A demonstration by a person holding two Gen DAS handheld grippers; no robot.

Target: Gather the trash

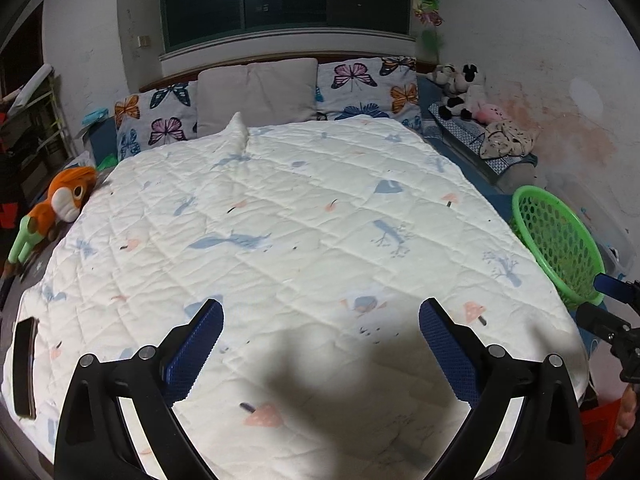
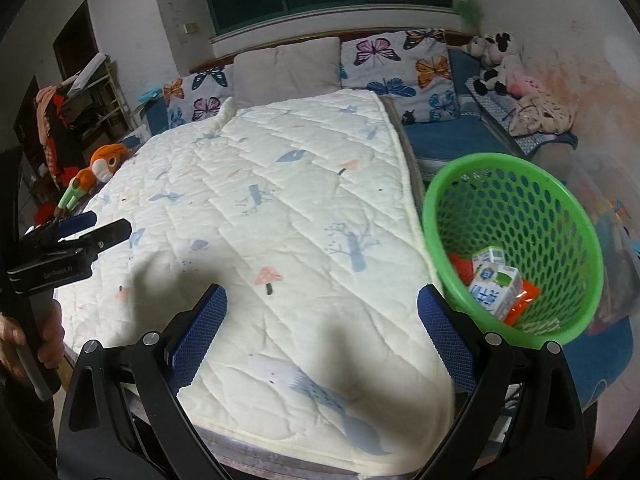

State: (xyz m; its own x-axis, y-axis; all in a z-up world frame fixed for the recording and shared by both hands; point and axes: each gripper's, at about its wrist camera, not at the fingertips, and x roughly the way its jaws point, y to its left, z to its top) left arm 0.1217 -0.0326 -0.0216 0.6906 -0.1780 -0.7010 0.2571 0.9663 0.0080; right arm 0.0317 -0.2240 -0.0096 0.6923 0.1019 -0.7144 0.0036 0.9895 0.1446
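A green plastic basket (image 2: 568, 200) stands on the bed's right side, tilted toward me; it also shows in the left wrist view (image 1: 532, 208). Inside it lie white and blue milk cartons (image 2: 496, 286) and orange wrappers (image 2: 526, 300). My right gripper (image 2: 322, 312) is open and empty over the white quilt (image 2: 280, 200), just left of the basket. My left gripper (image 1: 320, 328) is open and empty above the quilt's near part (image 1: 300, 220). The left gripper also shows at the left of the right wrist view (image 2: 94, 226).
An orange plush toy (image 1: 66, 200) lies at the bed's left edge. A dark flat object (image 1: 24, 364) lies at the quilt's near left. Butterfly pillows (image 1: 368, 88) and a grey pillow (image 1: 260, 92) line the headboard. Plush toys (image 1: 464, 92) sit on a blue bench to the right.
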